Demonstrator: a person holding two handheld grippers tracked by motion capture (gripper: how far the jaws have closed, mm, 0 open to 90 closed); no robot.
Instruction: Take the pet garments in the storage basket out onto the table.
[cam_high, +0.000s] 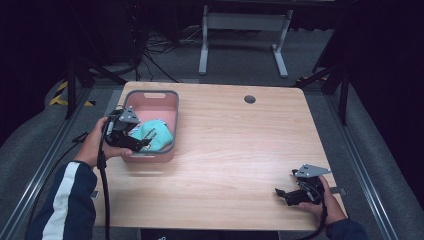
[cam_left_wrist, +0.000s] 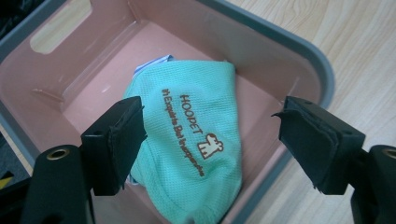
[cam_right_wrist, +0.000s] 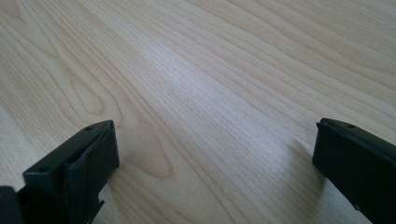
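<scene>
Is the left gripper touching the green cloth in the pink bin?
Apart. In the left gripper view, the left gripper hangs open above the green cloth, neither pad pressing it.

Mesh-knit cloth (cam_left_wrist: 187, 154); glossy plastic basket (cam_left_wrist: 299, 51)

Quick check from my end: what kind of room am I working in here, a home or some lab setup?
Most likely a lab or recording setup, not a home. The wooden table stands on grey carpet, ringed by dark curtains and metal rails, with loose cables behind. A pink bin holds a green cloth.
</scene>
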